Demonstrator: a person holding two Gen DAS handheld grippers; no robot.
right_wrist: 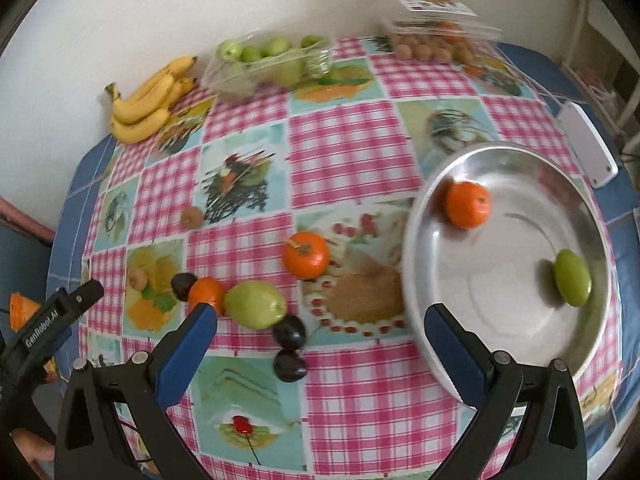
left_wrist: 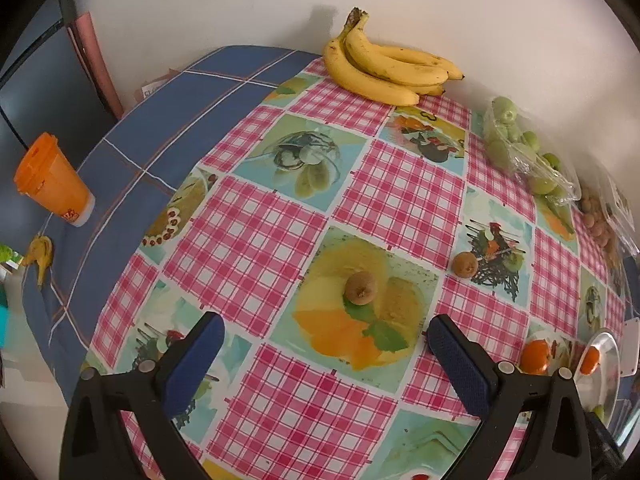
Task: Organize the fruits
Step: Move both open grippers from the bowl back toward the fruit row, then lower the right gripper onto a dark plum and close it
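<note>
Steel plate lay at 3 o'clock in the right view, holding an orange near its 11 o'clock rim and a green fruit toward 3 o'clock. Beside it on the checked cloth sat another orange, a green apple and two dark plums. Bananas lay at 10 o'clock by the wall. Right gripper hung wide, empty. Left gripper also gaped wide, empty, a brown fruit just beyond its fingertips.
</note>
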